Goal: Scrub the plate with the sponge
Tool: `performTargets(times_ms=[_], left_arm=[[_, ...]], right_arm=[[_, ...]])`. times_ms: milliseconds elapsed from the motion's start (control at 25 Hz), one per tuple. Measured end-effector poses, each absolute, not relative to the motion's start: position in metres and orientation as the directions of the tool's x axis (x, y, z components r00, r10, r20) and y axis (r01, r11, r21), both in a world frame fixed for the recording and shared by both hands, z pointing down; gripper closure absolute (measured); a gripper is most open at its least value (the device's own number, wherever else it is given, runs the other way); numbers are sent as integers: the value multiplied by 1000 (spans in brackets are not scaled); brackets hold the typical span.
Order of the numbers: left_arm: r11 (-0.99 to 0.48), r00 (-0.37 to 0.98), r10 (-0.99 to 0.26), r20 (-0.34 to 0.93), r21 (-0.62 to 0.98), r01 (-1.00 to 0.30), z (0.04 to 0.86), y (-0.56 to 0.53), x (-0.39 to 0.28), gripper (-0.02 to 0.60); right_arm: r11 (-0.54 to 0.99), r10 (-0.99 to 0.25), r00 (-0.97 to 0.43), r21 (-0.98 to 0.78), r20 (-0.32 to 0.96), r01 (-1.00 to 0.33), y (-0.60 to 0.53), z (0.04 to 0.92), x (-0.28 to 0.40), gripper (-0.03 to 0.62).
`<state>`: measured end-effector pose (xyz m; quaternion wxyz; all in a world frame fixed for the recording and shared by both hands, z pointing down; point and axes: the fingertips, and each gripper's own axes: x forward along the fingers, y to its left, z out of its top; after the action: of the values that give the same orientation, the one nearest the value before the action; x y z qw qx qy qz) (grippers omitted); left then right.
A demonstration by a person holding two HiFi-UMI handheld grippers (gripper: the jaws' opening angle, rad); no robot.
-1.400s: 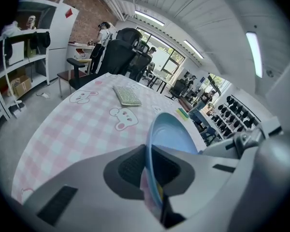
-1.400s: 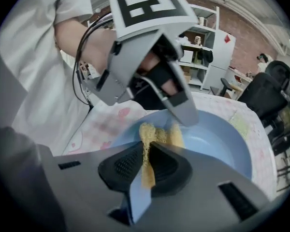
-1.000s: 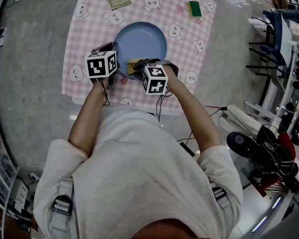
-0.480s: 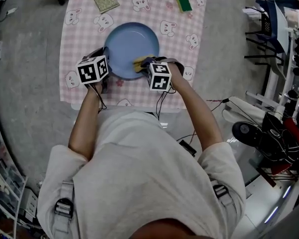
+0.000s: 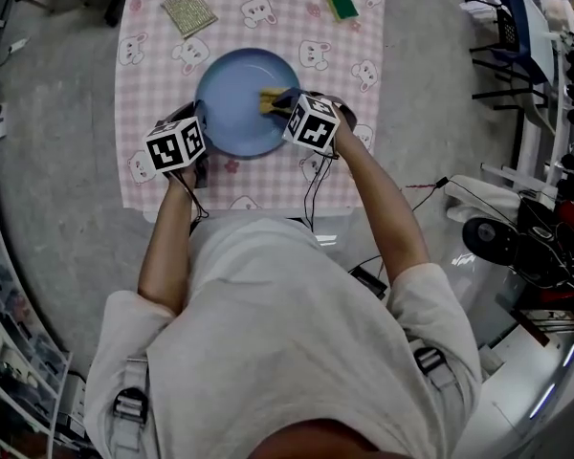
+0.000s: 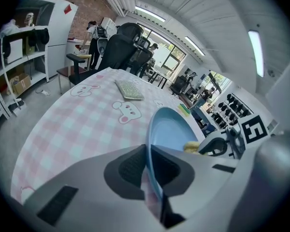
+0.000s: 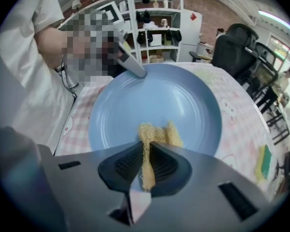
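Observation:
A round blue plate [image 5: 237,103] lies on the pink checked tablecloth. My left gripper [image 5: 200,130] is shut on the plate's near-left rim; in the left gripper view the rim [image 6: 150,144] runs straight between the two pads. My right gripper [image 5: 281,104] hangs over the right part of the plate, pointing steeply down, shut on a yellow mesh sponge [image 5: 271,98]. In the right gripper view the sponge [image 7: 157,133] sticks out past the pads and lies against the plate's inner surface [image 7: 159,93], with the left gripper [image 7: 131,65] at the far rim.
A glittery scouring pad [image 5: 189,10] and a green sponge [image 5: 342,4] lie at the far end of the tablecloth [image 5: 148,75]. The table's near edge is just below my hands. Chairs, racks and cables stand on the floor to the right.
My right gripper has slid the sponge from the plate's near side across to its right side and rolled a little. The left gripper has stayed on the rim.

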<state>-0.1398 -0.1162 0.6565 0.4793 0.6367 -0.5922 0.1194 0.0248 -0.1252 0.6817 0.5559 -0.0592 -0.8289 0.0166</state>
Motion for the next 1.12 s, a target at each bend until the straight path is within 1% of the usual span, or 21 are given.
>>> performTargets(times_ms=[120,320,440,560,720,840,1000,1120], left_arm=[[172,268,-636,723,472,-865,662,-116,-143,554],[166,273,-615,740,460,-872,666,-122,-135,554],[165,285,-596,751,462,-871,669,-124,-131,552],[160,285,-572,769,446,-881,677,-130,-133,549],[137,257,-547,797,387,-912,683,-136,-136,538],[84,232,-505,831,315,-945,689,-137,-138,513],[67,193,-517,834,265,-962,679,-137,-146,462],[87,150,-549,822,235,-968,663,-132,-153,460]], right_arm=[[999,25,-419,-35,908,-17,-146,682,18,551],[962,-244,-490,147,837,-229,-192,669,19,553],[913,-343,-532,143,774,-381,-207,649,25,553],[856,-423,-547,120,723,-503,-216,633,40,552],[793,-470,-573,36,671,-608,-214,616,67,553],[749,-499,-578,-15,646,-663,-206,611,85,551],[723,-511,-588,-57,627,-688,-188,608,98,551],[715,-514,-602,-83,611,-695,-174,606,103,551]])
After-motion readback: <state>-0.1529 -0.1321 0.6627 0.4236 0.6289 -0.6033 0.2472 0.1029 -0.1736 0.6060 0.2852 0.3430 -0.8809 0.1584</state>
